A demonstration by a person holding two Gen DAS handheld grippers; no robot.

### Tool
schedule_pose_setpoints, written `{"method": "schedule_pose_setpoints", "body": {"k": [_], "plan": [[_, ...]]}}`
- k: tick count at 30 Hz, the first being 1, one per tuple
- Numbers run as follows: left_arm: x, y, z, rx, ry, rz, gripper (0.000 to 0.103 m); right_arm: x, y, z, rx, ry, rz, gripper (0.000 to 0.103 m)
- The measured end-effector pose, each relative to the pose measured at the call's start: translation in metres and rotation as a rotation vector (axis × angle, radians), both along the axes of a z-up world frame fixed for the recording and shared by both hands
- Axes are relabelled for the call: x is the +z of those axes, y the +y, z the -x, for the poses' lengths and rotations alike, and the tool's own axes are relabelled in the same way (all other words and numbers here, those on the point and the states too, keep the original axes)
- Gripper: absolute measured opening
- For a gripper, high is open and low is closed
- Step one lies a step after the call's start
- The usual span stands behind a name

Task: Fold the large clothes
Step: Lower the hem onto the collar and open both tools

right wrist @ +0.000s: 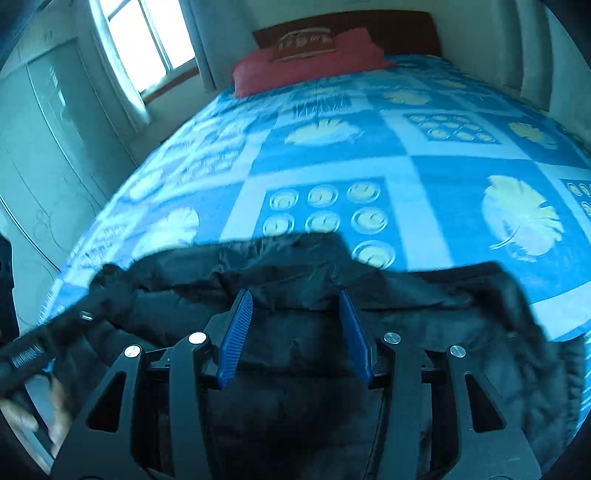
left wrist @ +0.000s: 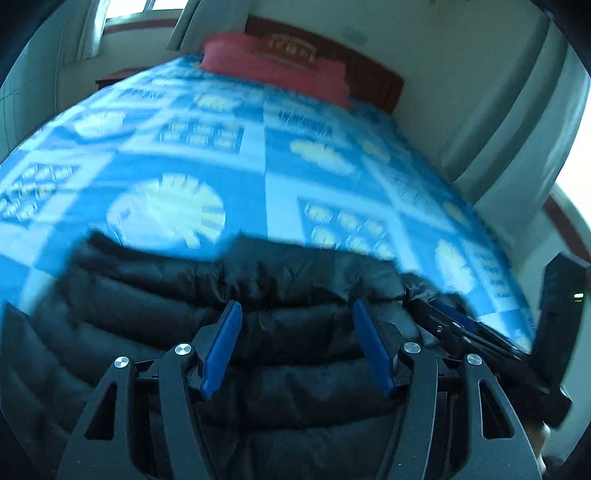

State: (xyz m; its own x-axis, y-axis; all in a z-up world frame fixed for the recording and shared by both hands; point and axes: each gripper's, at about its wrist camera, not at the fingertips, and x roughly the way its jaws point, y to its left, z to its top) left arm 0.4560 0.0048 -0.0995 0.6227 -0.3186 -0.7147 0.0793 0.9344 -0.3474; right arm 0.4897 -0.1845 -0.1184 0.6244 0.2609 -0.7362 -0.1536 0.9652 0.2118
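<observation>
The black padded jacket lies on the bed under both tongs; left gripper and right gripper stand wide, holding nothing.

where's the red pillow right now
The red pillow lies at the far end of the bed, against the dark headboard, on the window side in the right wrist view, beyond the black jacket.
</observation>
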Motion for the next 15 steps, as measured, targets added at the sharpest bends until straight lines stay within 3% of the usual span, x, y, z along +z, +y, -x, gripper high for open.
{"method": "schedule_pose_setpoints", "body": {"k": [4,9,12,15], "plan": [[-0.024,0.0,-0.004,-0.001,0.023,-0.01,0.062,-0.02,0.002,-0.003,-0.002,0.025,0.015,0.049],[-0.039,-0.013,-0.005,-0.007,0.012,-0.111,0.062,-0.034,0.011,-0.001,-0.012,-0.006,0.077,0.049],[-0.037,-0.019,-0.007,-0.01,0.018,-0.17,0.062,-0.032,0.015,-0.002,-0.01,-0.006,0.103,0.05],[-0.019,-0.01,0.002,-0.01,0.027,-0.145,0.062,-0.015,0.009,0.007,-0.008,-0.013,0.086,0.05]]}}
